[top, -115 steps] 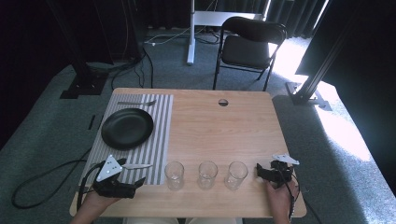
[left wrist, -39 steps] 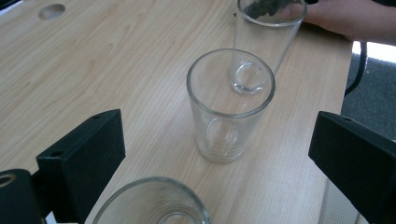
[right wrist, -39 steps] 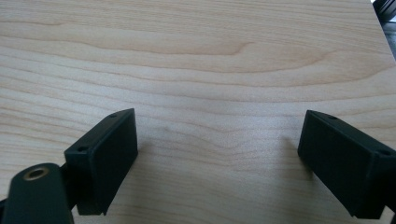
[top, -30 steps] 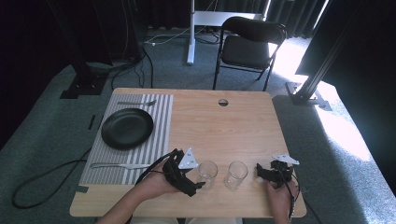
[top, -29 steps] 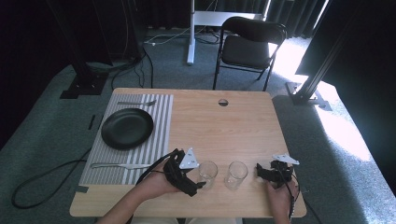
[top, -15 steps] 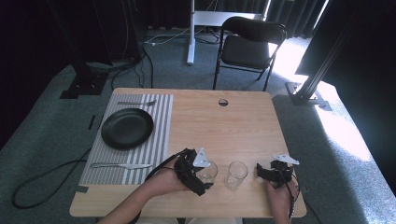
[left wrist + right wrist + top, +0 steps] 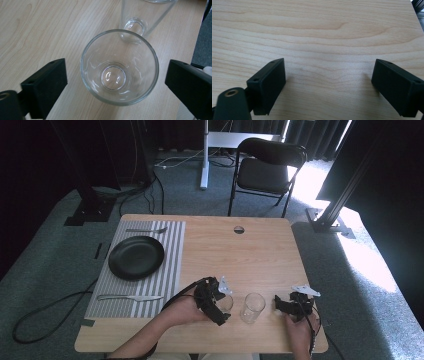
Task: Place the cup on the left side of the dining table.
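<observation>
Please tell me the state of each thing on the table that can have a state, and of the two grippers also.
Left gripper: open, jaws on both sides of a glass, not touching it.
Near glass: upright, empty.
Second glass: upright, empty, free.
Right gripper: open, nothing between the jaws, over bare table.
Black plate: empty, on the striped mat.
Knife: flat on the mat.
Fork: flat on the mat, beyond the plate.

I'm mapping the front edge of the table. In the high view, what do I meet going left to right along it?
Knife → left tongs around a glass → second glass → right tongs.
</observation>
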